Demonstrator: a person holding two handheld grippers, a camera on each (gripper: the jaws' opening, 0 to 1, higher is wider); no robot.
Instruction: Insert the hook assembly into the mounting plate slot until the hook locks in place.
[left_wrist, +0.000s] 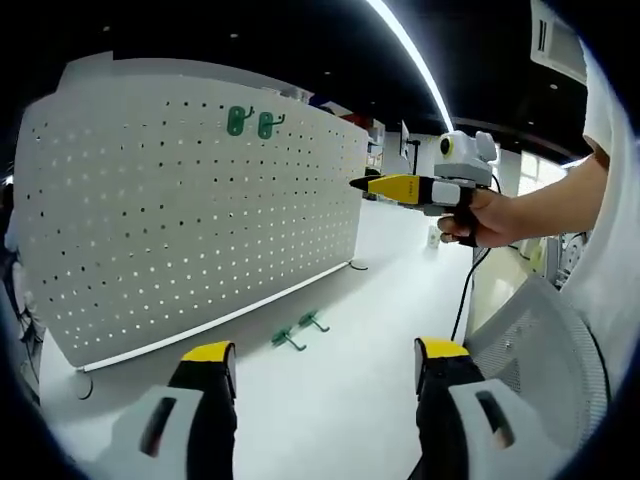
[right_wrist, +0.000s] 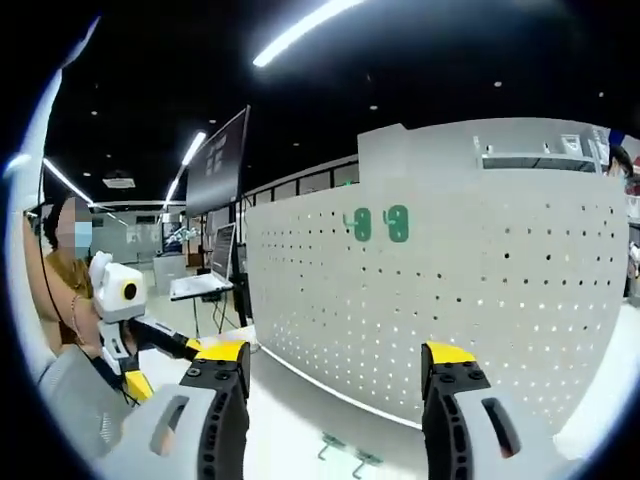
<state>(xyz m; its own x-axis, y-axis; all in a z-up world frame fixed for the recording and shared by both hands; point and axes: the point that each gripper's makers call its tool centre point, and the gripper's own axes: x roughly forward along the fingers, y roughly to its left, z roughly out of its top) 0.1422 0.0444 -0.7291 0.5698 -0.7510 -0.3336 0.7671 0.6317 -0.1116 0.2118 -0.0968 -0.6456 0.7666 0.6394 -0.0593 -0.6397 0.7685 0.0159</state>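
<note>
Your left hand-held gripper (left_wrist: 325, 365) stands with its yellow-tipped jaws spread wide and nothing between them, low over the white table (left_wrist: 380, 300). Beyond those jaws, two green hooks (left_wrist: 299, 331) lie loose on the table, side by side, just in front of the foot of the white pegboard (left_wrist: 190, 220). The pegboard stands upright on the table, running from near left to far right in the left gripper view. High on it, two more green hooks (left_wrist: 250, 123) hang next to each other, their prongs pointing out from the board.

Your right hand-held gripper (right_wrist: 335, 365) is also wide open and empty. In the left gripper view it (left_wrist: 362, 184) comes in from the right, held in your hand (left_wrist: 490, 215) well above the table, its yellow nose pointing toward the board's far end; from that angle you cannot tell how its jaws stand.

In the right gripper view the pegboard (right_wrist: 450, 290) faces you, with the hung hooks (right_wrist: 378, 223) near its top (they look like flat green tabs from here). The two loose ones (right_wrist: 345, 455) show at the bottom, between the jaws, on the table near the board's base. The left hand-held gripper (right_wrist: 185, 350) enters from the left, with a person (right_wrist: 65, 270) behind it.
</note>
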